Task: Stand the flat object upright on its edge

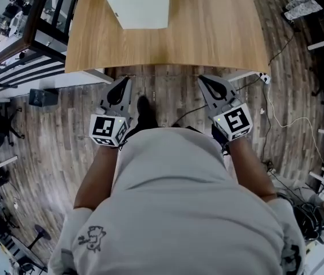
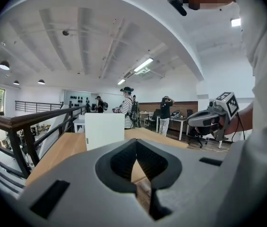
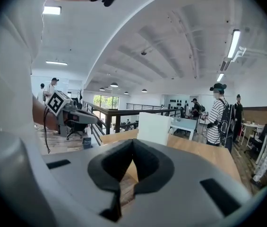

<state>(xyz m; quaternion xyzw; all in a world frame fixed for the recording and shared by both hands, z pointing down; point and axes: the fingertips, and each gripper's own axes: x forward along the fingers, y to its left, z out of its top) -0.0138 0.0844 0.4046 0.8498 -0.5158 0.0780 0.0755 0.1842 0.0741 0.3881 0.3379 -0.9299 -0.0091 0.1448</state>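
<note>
Reaching the white box (image 1: 139, 3) at upper centre of the wooden surface (image 1: 219, 33) calls for opening the left tool (image 1: 121, 85) and right tool (image 1: 205, 83), both clenched empty.

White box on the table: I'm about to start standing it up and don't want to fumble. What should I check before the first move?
1. White box present on the wooden table: ok.
2. Left gripper empty: ok, jaws together on nothing.
3. Right gripper empty: ok, jaws together on nothing.
4. Jaws open for a grasp: not ok, both are shut.
5. Grippers over the table: not ok, both sit short of its near edge.
6. Box lying flat rather than already on edge: cannot tell.
</note>
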